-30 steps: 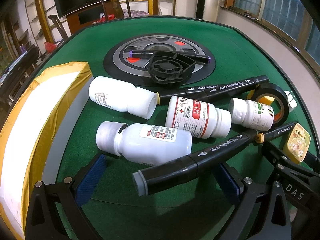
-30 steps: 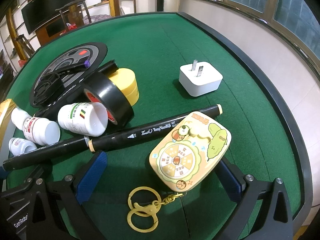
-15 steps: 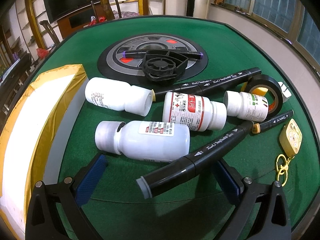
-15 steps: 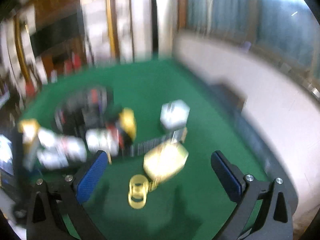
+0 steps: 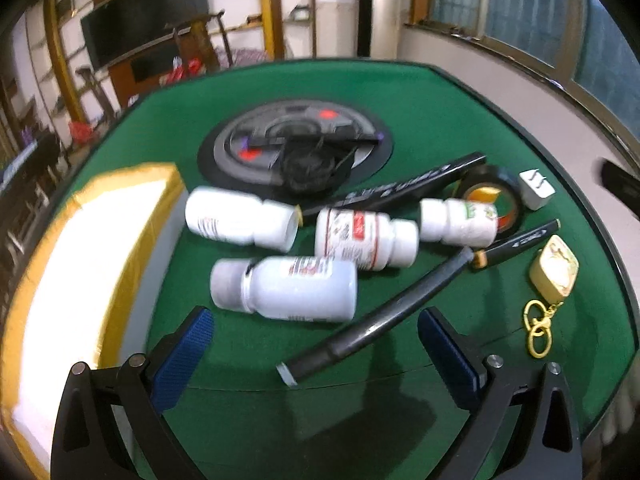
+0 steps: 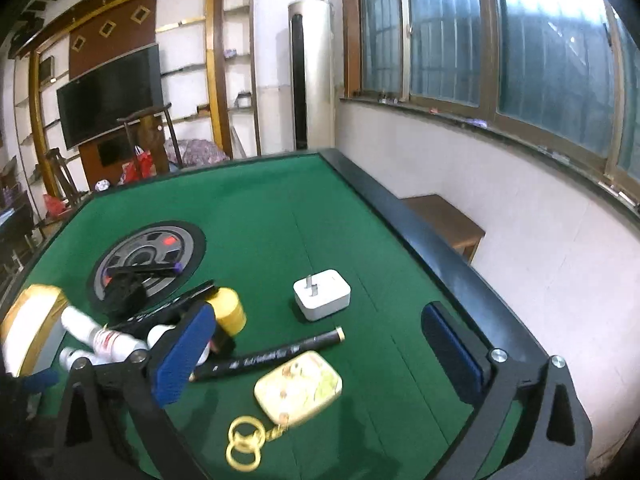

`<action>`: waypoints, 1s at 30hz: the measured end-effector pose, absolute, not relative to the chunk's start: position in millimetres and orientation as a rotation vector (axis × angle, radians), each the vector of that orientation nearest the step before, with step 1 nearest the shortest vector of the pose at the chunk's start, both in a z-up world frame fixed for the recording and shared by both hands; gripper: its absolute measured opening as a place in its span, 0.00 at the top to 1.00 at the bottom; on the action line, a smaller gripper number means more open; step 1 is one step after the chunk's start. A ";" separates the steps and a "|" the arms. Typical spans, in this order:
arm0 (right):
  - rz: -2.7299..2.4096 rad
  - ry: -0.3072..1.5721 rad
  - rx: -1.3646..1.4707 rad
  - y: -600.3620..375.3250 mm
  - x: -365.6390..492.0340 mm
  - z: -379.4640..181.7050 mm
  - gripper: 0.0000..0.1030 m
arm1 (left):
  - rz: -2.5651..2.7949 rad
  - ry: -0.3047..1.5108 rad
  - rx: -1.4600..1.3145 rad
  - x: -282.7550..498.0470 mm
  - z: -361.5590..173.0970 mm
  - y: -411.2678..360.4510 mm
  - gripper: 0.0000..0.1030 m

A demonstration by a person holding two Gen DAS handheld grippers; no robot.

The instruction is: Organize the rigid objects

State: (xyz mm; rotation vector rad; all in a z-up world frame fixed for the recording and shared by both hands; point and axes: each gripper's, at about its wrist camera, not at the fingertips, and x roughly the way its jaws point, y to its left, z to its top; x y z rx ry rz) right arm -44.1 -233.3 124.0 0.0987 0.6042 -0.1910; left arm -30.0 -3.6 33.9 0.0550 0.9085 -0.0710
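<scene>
Several white medicine bottles (image 5: 288, 288) lie on their sides on the green felt table (image 5: 420, 100), with two black markers (image 5: 400, 304) among them. My left gripper (image 5: 316, 356) hovers open just short of the nearest bottle and marker and holds nothing. A black tape roll (image 5: 492, 196), a white plug adapter (image 5: 536, 190) and a yellow keychain tin (image 5: 554, 268) lie to the right. My right gripper (image 6: 318, 354) is open and empty above the keychain tin (image 6: 298, 388) and a marker (image 6: 272, 356). The plug adapter (image 6: 322, 294) sits beyond them.
A yellow-edged white box (image 5: 80, 260) stands at the table's left side. A round grey disc (image 5: 296, 148) with black parts on it marks the table's middle. A yellow tape roll (image 6: 228, 310) stands by the bottles (image 6: 112, 340). The black table rim (image 6: 400, 216) runs along the right.
The right gripper has lifted and drawn back from the keychain tin, now seeing much more of the room. The left gripper has risen and pulled back a little. The objects have stayed put.
</scene>
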 end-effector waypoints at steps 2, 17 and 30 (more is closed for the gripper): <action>-0.189 0.620 0.142 -239.9 -27.5 119.0 0.00 | -0.075 0.894 0.080 -31.5 40.8 -7.4 0.01; -0.177 0.574 0.175 -242.1 -11.8 105.0 0.00 | -0.051 0.894 0.205 -30.0 41.6 -30.0 0.01; -0.168 0.626 0.314 -265.5 -9.2 92.9 0.00 | -0.078 1.007 -0.027 84.5 66.4 30.8 0.01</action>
